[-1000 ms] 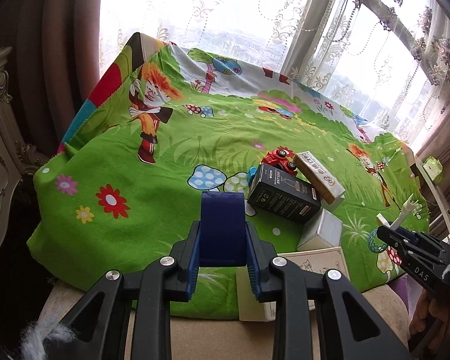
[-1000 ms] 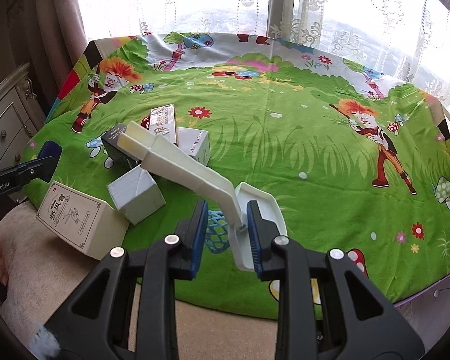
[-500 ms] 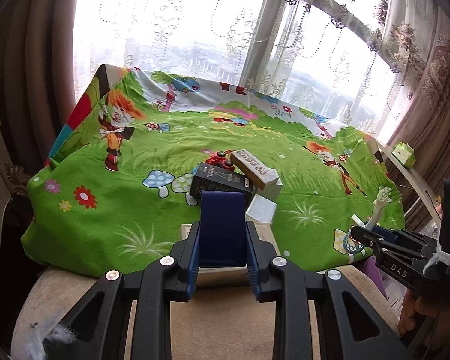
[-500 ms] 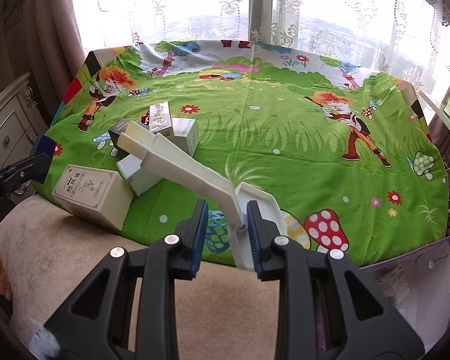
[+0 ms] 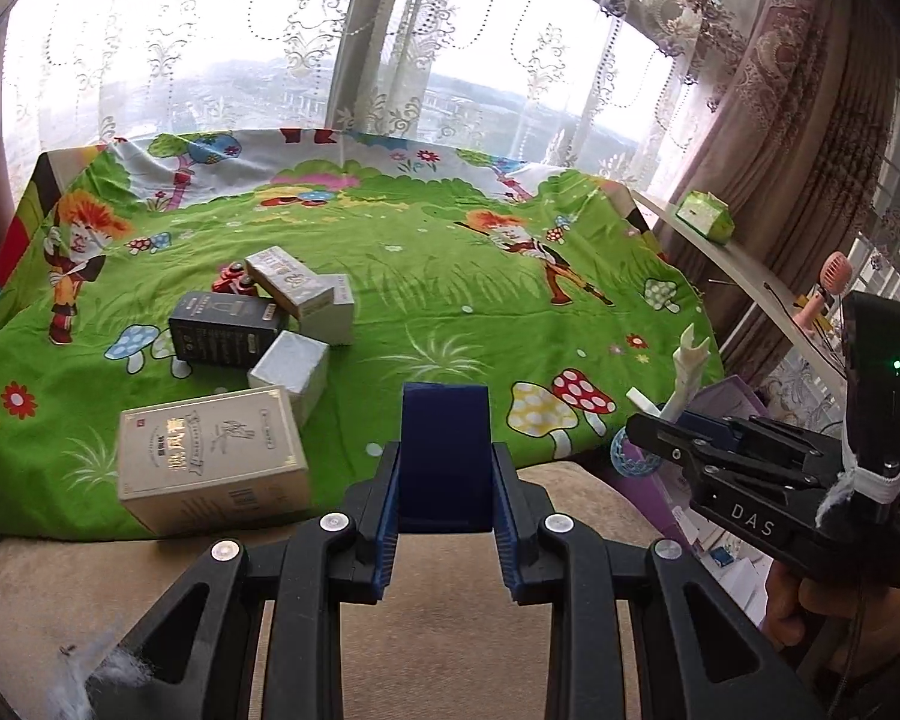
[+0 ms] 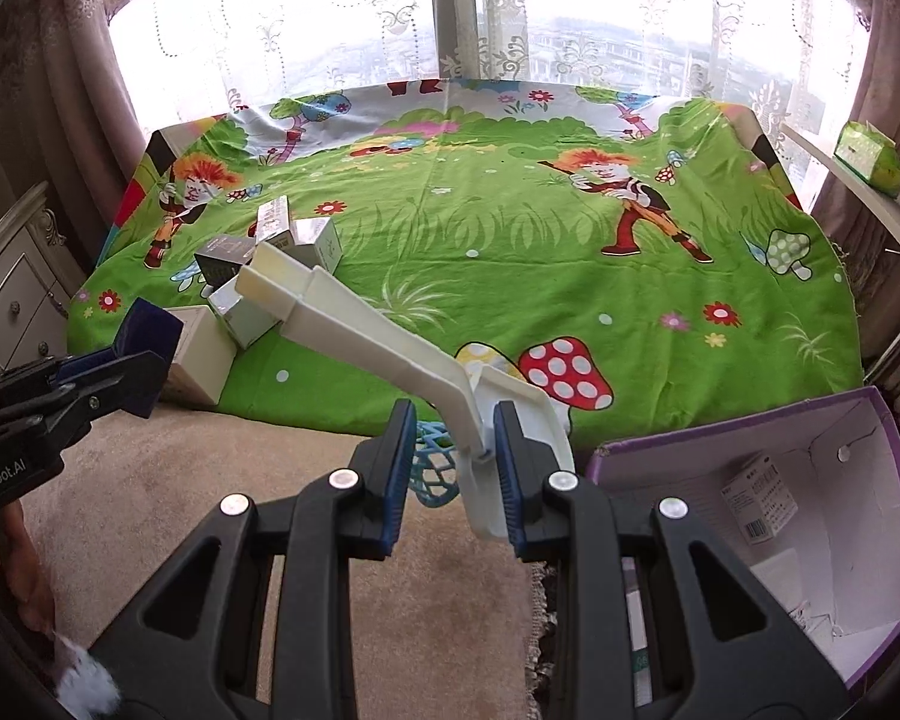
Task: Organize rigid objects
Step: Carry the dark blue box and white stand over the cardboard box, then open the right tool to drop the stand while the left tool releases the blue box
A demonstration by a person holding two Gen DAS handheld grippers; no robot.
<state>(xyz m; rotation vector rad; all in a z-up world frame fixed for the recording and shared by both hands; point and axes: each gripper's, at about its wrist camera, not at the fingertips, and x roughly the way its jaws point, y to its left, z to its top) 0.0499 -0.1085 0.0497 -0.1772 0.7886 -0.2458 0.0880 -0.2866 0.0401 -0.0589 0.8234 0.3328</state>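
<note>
My left gripper [image 5: 447, 480] is shut on a dark blue block [image 5: 447, 444], which stands upright between its pads. My right gripper [image 6: 450, 456] is shut on a cream plastic scoop [image 6: 354, 324]; its long handle slants up and to the left. On the green cartoon cloth [image 5: 450, 276] lies a cluster at the left: a beige box with printed characters [image 5: 210, 456], a silver cube box [image 5: 291, 369], a black box [image 5: 222, 330], a tan long box [image 5: 288, 282], a white box [image 5: 339, 312] and a red toy car [image 5: 231, 279]. Both grippers hang over the near beige edge, apart from the cluster.
A purple cardboard box [image 6: 750, 450] stands open at the right with a small white box [image 6: 759, 498] inside. A light blue lattice ball [image 6: 435, 468] sits under the right gripper. A green pack [image 6: 867, 156] rests on the sill. A dresser [image 6: 12, 294] stands at the left.
Both grippers have drawn back from the cloth and swung right with their loads. The box cluster now sits further left, and the purple box has come into the right wrist view.
</note>
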